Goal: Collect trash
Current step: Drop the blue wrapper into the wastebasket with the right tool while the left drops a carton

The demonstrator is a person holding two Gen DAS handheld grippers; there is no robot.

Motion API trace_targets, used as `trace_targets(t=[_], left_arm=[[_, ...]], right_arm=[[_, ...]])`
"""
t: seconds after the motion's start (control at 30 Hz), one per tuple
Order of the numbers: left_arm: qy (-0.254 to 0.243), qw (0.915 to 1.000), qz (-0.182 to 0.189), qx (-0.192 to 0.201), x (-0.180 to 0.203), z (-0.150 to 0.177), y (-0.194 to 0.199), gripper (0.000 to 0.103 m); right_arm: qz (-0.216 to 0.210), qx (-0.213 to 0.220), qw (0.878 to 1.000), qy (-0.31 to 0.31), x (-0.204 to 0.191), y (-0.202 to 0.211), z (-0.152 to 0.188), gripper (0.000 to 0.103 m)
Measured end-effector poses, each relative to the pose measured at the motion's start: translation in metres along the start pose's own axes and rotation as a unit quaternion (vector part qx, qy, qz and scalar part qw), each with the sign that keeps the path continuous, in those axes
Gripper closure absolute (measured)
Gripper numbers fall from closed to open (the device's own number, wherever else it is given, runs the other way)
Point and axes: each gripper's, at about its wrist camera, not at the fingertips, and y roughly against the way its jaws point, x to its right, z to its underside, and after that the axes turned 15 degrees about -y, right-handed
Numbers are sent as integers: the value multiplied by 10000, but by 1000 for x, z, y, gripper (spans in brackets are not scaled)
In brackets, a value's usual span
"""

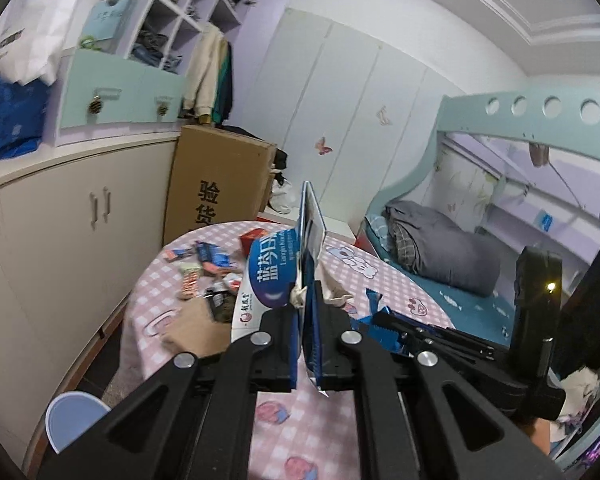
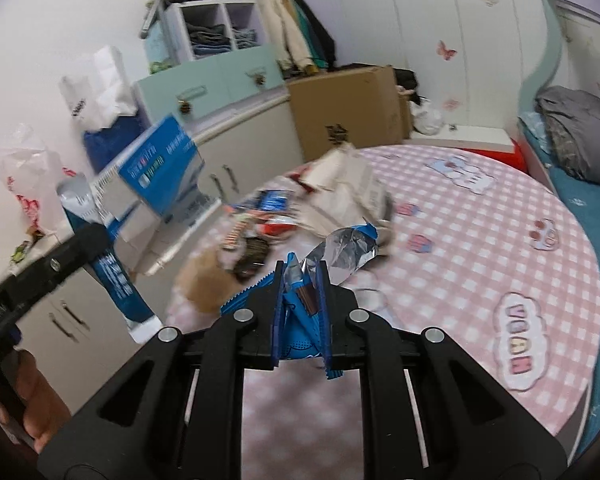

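The left gripper point(image 1: 305, 300) was closed on a flat blue and white carton point(image 1: 310, 220), a thin cardboard box that stood upright between its two black fingers. A glossy blue and white bag point(image 1: 260, 276) with printed characters curved out to the left of the same fingers, and it seemed to be held there too. In the right wrist view the same carton point(image 2: 160, 168) and bag point(image 2: 116, 276) hung in the air above the left side of the table.

The right gripper point(image 2: 302, 280) was closed on a crumpled blue snack wrapper point(image 2: 296, 304). Its silver foil inside point(image 2: 346, 250) opened out beyond the fingertips, shiny and wrinkled, and a torn blue corner hung down under the fingers.

Both grippers were above a round table with a pink and white checked cloth point(image 2: 480, 240), soft in look and printed with cartoon figures. More trash lay on the far left part of the table: small colourful wrappers point(image 1: 204, 260), a red packet point(image 1: 254, 238) and a piece of brown paper point(image 1: 198, 326). This pile point(image 2: 260, 216) was apart from both grippers, on the cloth ahead of them.
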Motion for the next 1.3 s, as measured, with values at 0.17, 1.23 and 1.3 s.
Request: trace_targets(t=[0.17, 1.23, 1.3], left_arm=[[439, 9989, 78, -128, -36, 18, 16, 98], [2927, 8899, -2385, -2562, -326, 282, -23, 97], [3015, 8826, -2419, -2676, -339, 300, -31, 97]], right_arm=[[-166, -103, 9997, 175, -32, -8, 11, 88], [-988, -2854, 9380, 1703, -229, -318, 230, 74], [-876, -2941, 9360, 1725, -228, -336, 244, 62]])
